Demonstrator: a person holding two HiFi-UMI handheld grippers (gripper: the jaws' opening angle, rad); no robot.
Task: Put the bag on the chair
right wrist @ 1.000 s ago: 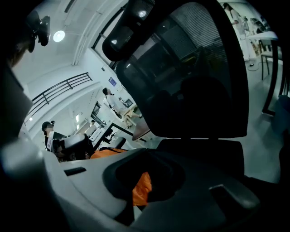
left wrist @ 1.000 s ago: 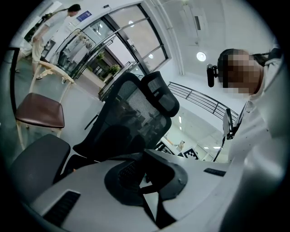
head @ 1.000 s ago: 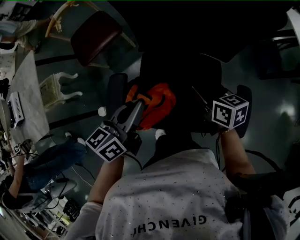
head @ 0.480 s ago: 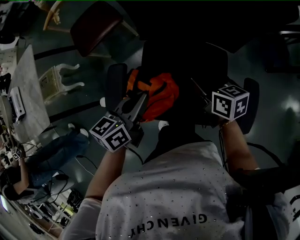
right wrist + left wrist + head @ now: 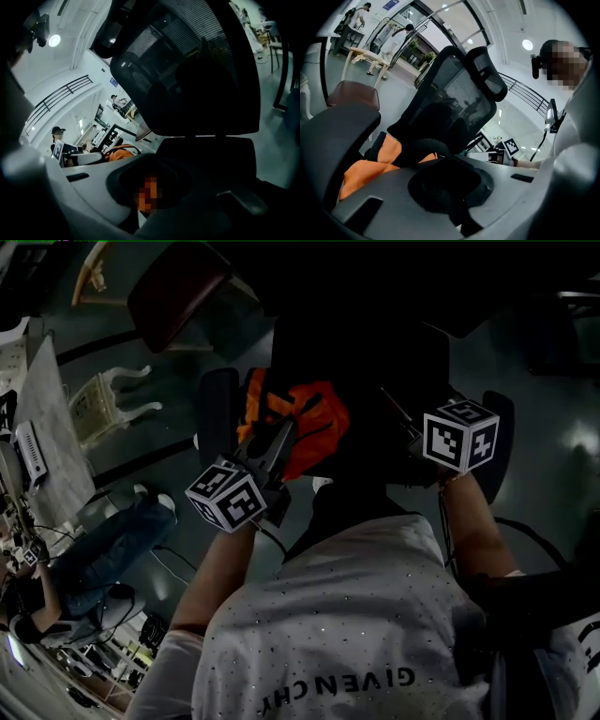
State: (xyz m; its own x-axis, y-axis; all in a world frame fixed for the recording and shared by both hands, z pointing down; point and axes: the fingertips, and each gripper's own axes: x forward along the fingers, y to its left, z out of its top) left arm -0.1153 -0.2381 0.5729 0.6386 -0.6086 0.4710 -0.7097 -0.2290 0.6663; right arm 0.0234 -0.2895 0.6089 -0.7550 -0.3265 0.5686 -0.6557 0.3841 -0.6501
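Note:
An orange and black bag (image 5: 314, 423) hangs low over the seat of a black mesh office chair (image 5: 454, 89), between its two armrests (image 5: 217, 413). My left gripper (image 5: 279, 435) is at the bag's near left side, shut on the bag's black strap (image 5: 424, 146); orange fabric (image 5: 370, 166) lies just beyond the jaws. My right gripper (image 5: 412, 442) is at the bag's right, its jaw tips lost in the dark in the head view. In the right gripper view its jaws (image 5: 150, 187) stand together with something orange between them, and the bag (image 5: 122, 152) shows to the left.
A wooden chair with a dark red seat (image 5: 178, 292) stands beyond the office chair. A white ornate chair (image 5: 112, 399) and a pale table (image 5: 47, 427) are at the left, where a person in jeans (image 5: 103, 549) sits. Cables lie on the floor nearby.
The left gripper and the bag have edged up and forward, further in over the chair seat between the armrests. The right gripper has barely moved.

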